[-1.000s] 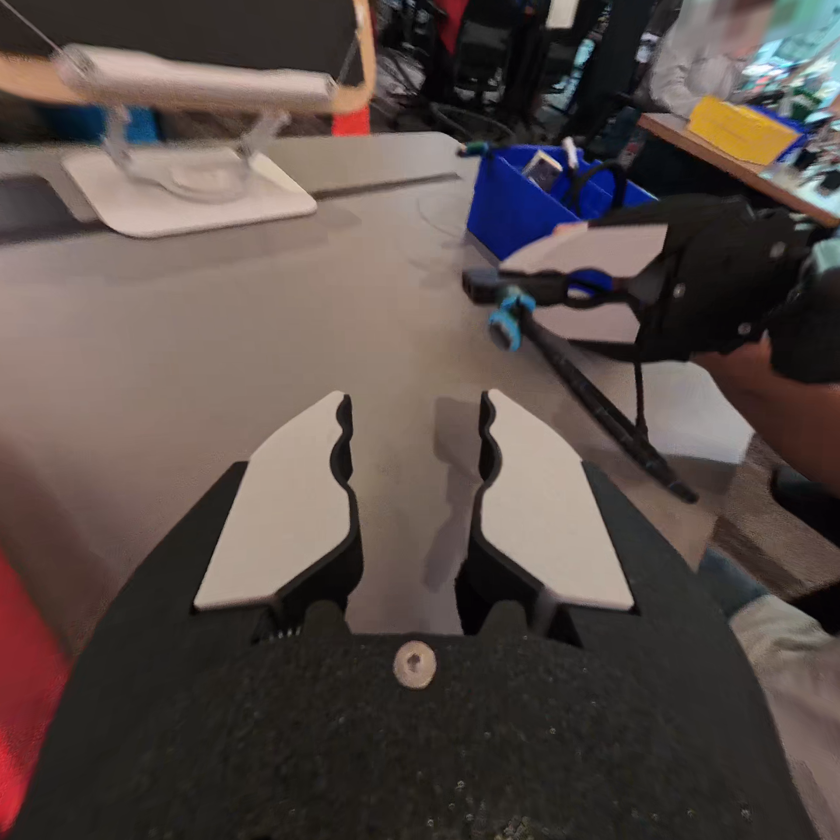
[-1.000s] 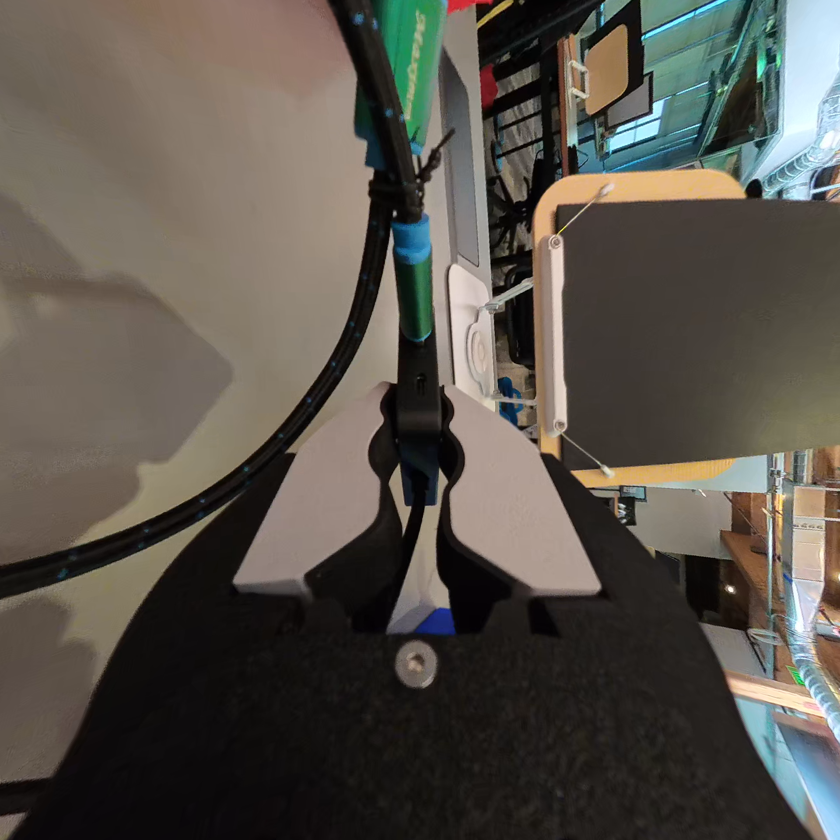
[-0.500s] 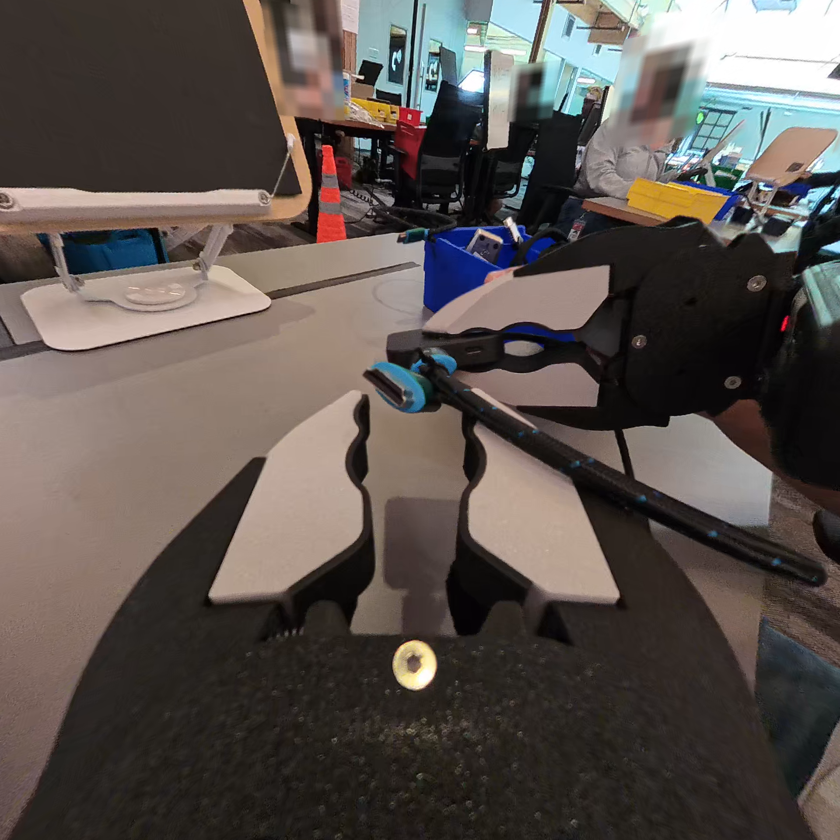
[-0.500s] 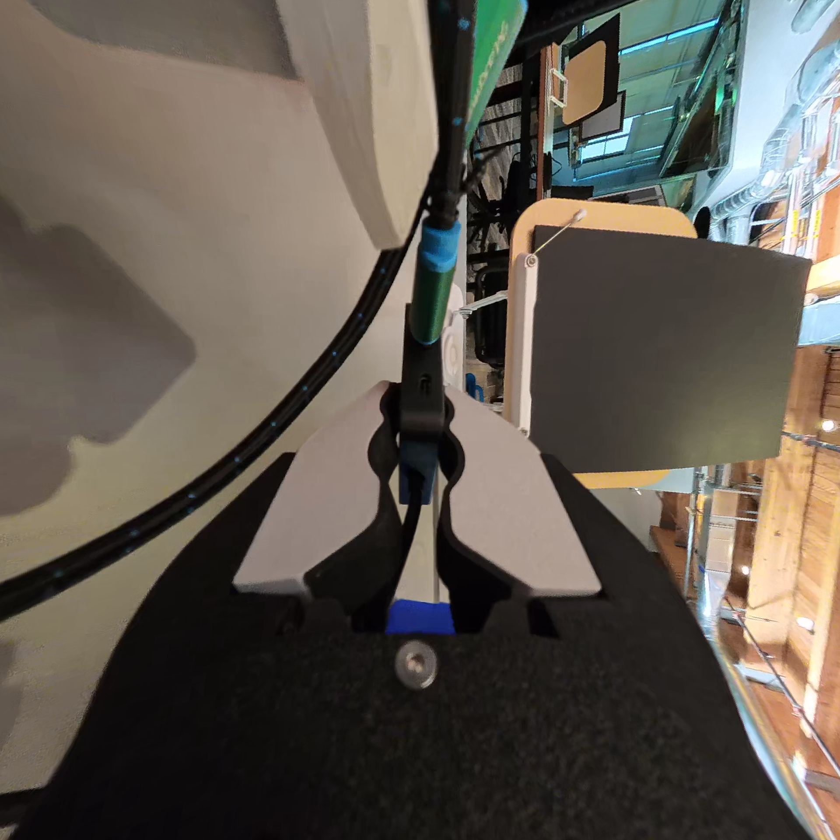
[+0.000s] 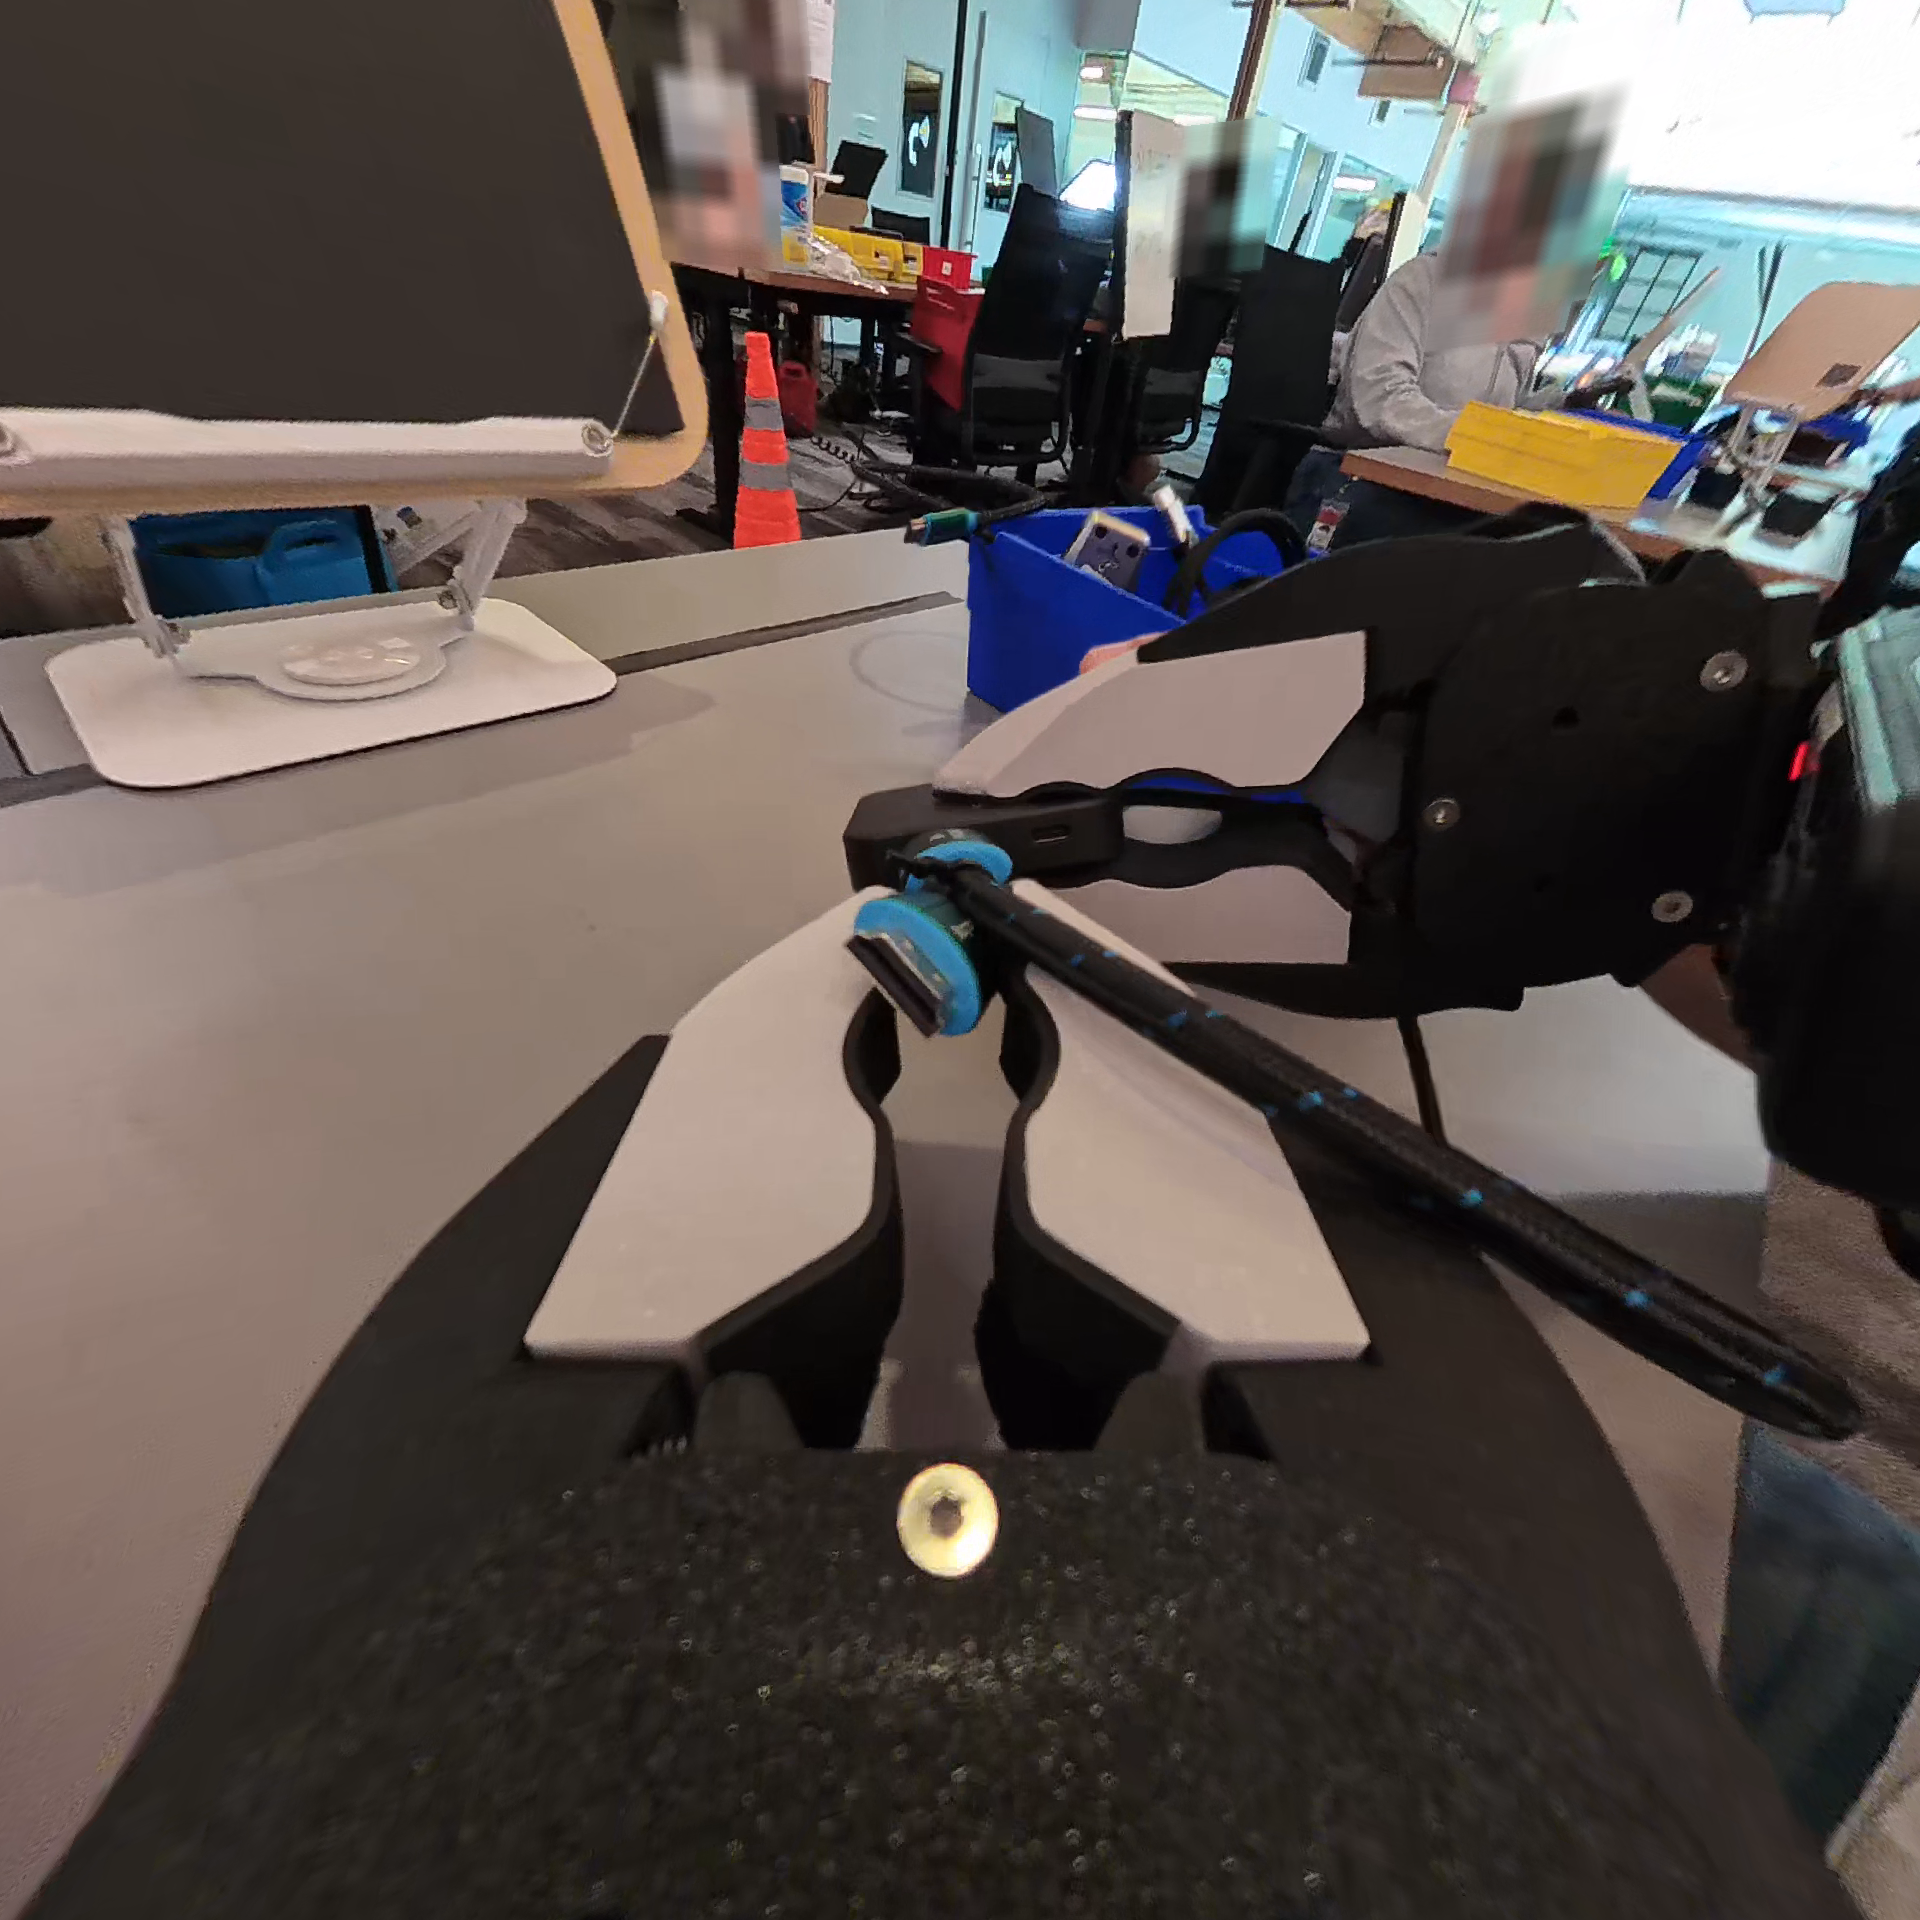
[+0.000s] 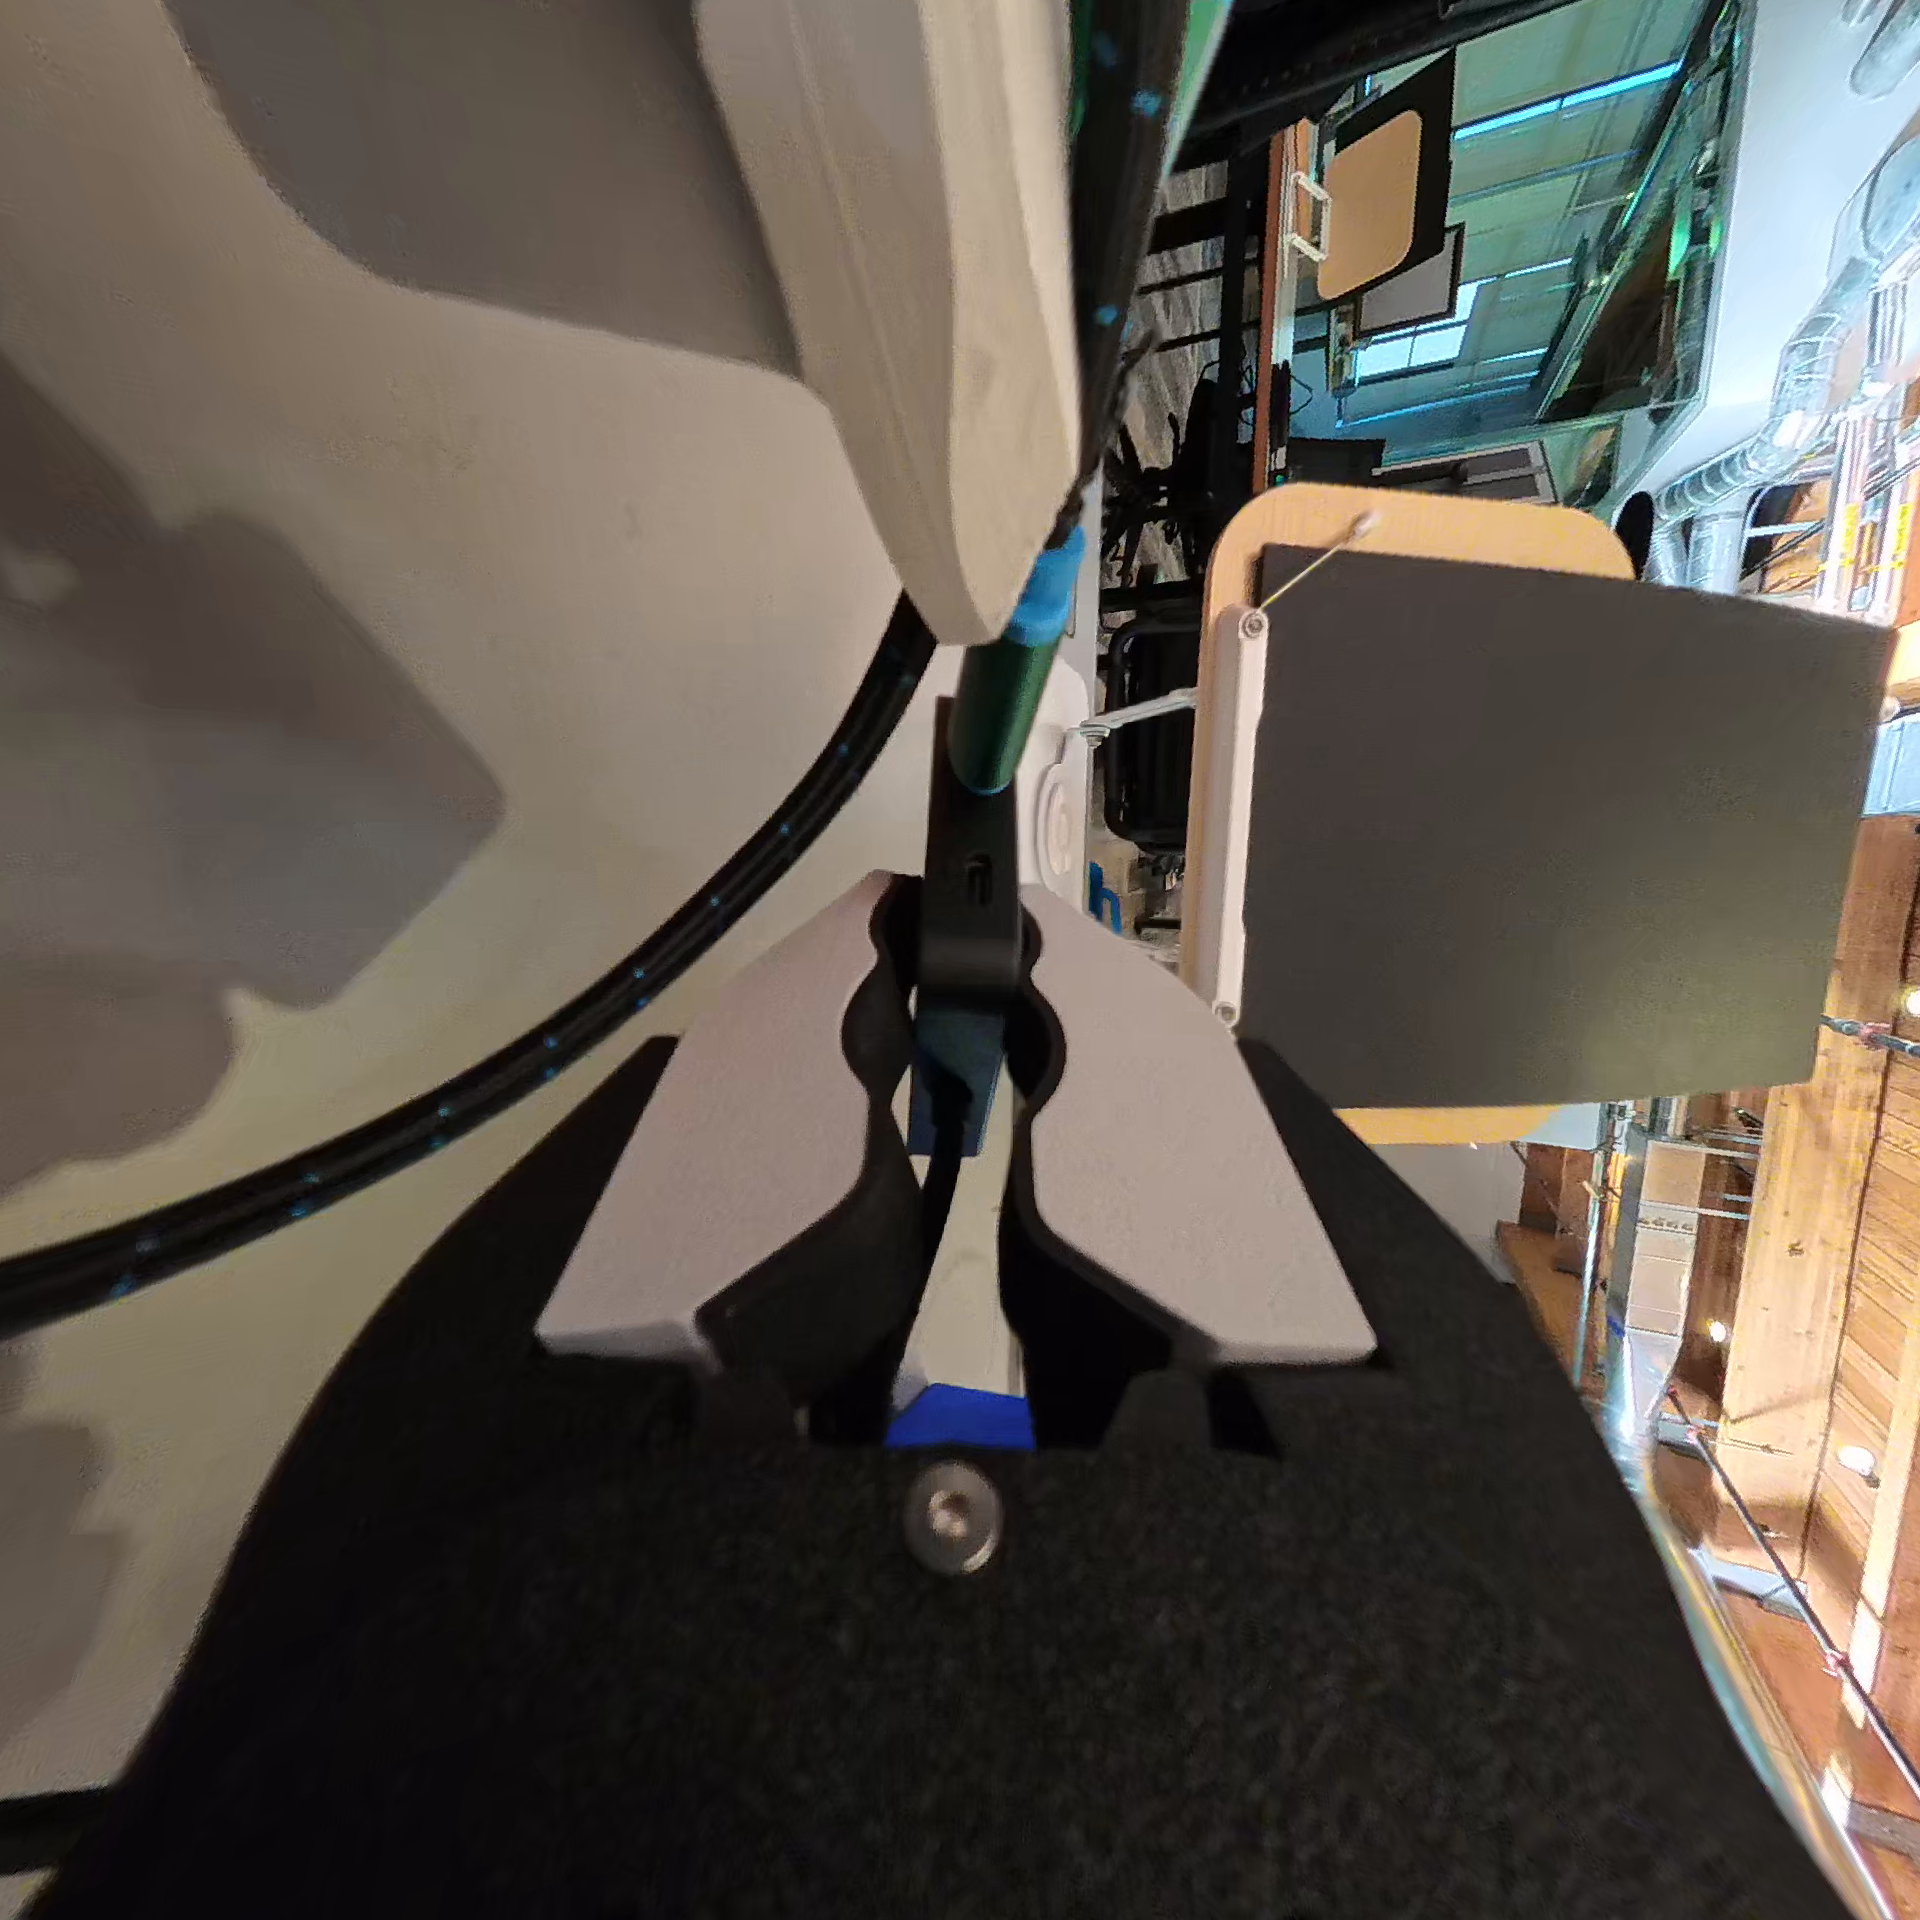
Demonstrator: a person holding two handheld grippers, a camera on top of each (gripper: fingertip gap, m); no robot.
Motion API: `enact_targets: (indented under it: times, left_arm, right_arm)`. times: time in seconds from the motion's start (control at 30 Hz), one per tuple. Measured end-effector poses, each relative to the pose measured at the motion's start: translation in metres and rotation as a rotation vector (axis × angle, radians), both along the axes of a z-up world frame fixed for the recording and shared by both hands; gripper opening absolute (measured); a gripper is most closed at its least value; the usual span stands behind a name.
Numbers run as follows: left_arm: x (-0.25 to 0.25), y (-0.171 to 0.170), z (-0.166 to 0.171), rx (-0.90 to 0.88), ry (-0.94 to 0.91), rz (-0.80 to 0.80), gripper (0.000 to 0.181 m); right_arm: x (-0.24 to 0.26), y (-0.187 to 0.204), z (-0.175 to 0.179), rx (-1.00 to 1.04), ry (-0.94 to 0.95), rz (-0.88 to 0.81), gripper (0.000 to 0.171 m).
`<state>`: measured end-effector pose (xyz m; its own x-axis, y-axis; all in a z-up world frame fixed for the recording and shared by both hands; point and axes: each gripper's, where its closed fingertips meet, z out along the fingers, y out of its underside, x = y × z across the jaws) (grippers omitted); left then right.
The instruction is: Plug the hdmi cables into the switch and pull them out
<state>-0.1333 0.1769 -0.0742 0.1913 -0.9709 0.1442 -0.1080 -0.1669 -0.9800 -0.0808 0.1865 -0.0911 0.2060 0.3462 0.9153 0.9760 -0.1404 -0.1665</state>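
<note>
My right gripper (image 6: 961, 920) is shut on a small black switch (image 6: 971, 883), held on edge above the grey table (image 5: 312, 987). In the left wrist view its fingers (image 5: 1195, 707) reach in from the right with the switch (image 5: 997, 831). A green HDMI plug with blue rings (image 5: 914, 971) sits just under the switch's end with its metal tip bare. My left gripper (image 5: 943, 997) has its jaws narrowed around this plug. The braided black cable (image 5: 1351, 1132) runs off to the lower right. In the right wrist view a left finger (image 6: 935, 312) hides the plug's far end.
A blue bin (image 5: 1049, 634) with small parts stands behind the right gripper. A white stand (image 5: 332, 665) holding a dark panel (image 5: 312, 208) is at the back left. The table's edge (image 5: 1714, 1174) is close on the right. Beyond are an orange cone (image 5: 766, 447), chairs and a seated person (image 5: 1423, 364).
My left gripper's jaws have narrowed steadily and now enclose the plug. The right gripper with the switch has come closer to the left gripper.
</note>
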Motion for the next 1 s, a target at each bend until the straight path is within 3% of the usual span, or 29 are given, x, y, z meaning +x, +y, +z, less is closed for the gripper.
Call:
enact_targets:
  times: [0.33,0.5,0.6,0.8,1.0]
  left_arm:
    - [0.005,-0.001,-0.011,-0.053,0.020,-0.018,0.012]
    - [0.007,0.004,-0.026,-0.078,0.109,-0.020,0.011]
    - [0.002,0.002,-0.032,-0.076,0.149,-0.048,0.012]
    - [-0.045,0.010,-0.054,-0.113,0.210,0.033,0.042]
    - [-0.093,0.011,-0.056,-0.111,0.167,0.147,0.049]
  right_arm:
    - [-0.001,0.001,-0.011,-0.038,0.094,0.009,0.014]
    - [0.000,0.007,-0.032,-0.133,0.246,0.010,0.015]
    - [0.000,0.007,-0.037,-0.152,0.240,0.026,0.015]
    - [0.011,0.009,-0.038,-0.165,0.220,-0.023,0.015]
    - [0.023,0.009,-0.035,-0.172,0.216,-0.057,0.015]
